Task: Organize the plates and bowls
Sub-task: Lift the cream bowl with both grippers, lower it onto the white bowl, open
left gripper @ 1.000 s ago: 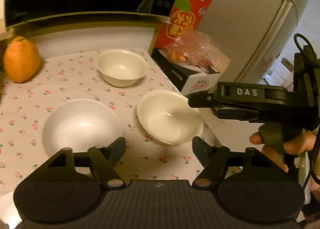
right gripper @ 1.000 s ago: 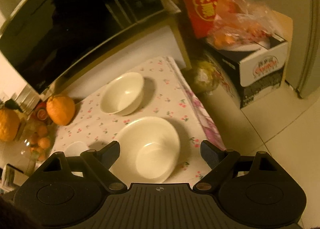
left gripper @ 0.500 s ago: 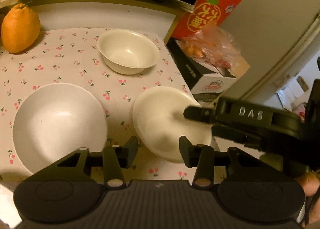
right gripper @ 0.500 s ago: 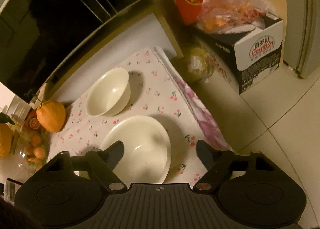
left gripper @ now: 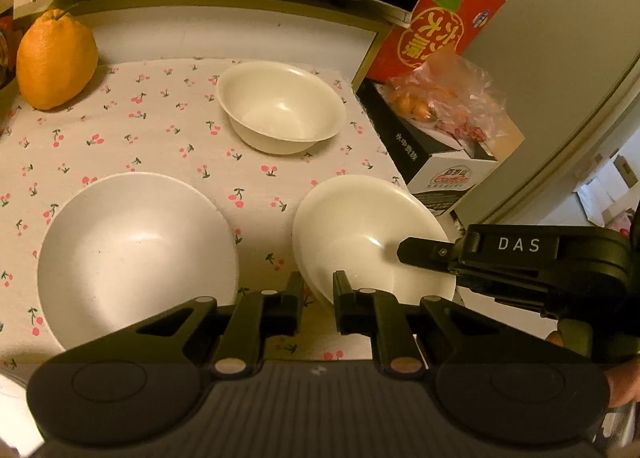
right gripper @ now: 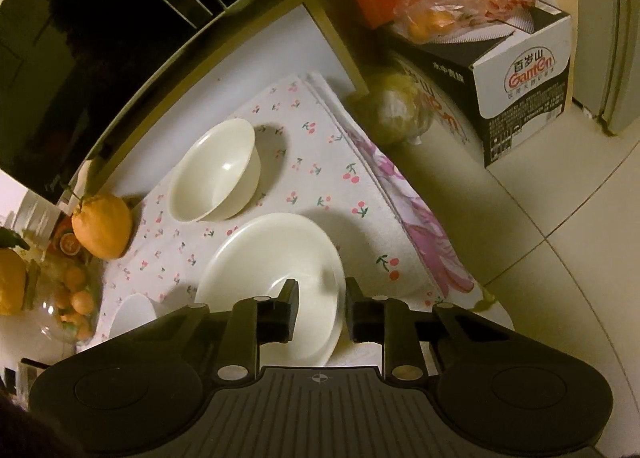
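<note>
Left tongs (left gripper: 317, 290) are clenched on the near-left rim of the plate (left gripper: 360, 226), one finger either side of the lip. Right tongs (right gripper: 321, 298) are closing on the same plate at its right rim, rim between the fingers, pads looking to be on it. Two grips on one dish, and it's tipped, right side up off the cherry cloth (left gripper: 168, 146). Just left of it sits the big bowl (left gripper: 136, 254), and at the far side the small bowl (left gripper: 280, 106), upright, well clear. An orange (left gripper: 56, 62) waits in the far left corner, a box (left gripper: 440, 170) off the worktop's right edge. I'd say the lift is on: keep both grips square to the lip, raise both sides evenly, level it out, and clear the big bowl's edge before swinging over
</note>
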`<state>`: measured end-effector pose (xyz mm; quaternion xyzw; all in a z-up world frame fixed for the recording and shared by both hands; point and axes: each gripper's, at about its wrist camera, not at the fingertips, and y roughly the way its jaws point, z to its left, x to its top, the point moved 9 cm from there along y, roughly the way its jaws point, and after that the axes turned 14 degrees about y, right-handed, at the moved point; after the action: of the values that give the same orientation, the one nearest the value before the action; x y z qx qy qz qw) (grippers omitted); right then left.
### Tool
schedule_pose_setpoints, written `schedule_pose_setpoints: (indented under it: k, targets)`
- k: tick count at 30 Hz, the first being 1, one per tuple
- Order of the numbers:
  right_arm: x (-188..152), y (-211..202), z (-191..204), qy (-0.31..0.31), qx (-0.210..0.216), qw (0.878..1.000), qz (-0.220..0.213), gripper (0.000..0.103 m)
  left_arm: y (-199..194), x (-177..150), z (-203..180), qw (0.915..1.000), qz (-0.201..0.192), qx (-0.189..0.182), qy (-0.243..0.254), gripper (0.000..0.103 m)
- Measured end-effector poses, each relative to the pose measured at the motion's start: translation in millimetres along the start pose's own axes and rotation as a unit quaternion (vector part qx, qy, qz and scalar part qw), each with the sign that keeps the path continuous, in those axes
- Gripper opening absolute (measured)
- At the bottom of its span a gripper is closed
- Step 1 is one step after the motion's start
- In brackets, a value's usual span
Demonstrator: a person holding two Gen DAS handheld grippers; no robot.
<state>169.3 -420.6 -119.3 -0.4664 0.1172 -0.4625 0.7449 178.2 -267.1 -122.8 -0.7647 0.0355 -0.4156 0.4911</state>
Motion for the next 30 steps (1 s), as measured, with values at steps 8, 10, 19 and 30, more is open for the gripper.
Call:
schedule_pose_setpoints:
  k: [8, 10, 19, 30]
  targets:
    - [-1, -15, 13, -0.007, 0.017, 1.000, -0.011, 0.023, -20, 6, -1, 0.9998, -0.021, 0.001, 0.008, 0.013]
    - [-2, -19, 18, -0.011, 0.022, 1.000, -0.013, 0.023, -26, 7, 0, 0.9996, -0.026, -0.001, 0.007, 0.013]
    - [-15, -35, 44, -0.027, 0.047, 0.998, -0.018, 0.024, -55, 6, 12, 0.9992, -0.041, 0.000, 0.001, 0.013]
    - [-52, -41, 88, -0.061, 0.080, 0.995, -0.002, 0.024, -100, -6, 47, 0.9986, -0.050, 0.015, -0.006, 0.013]
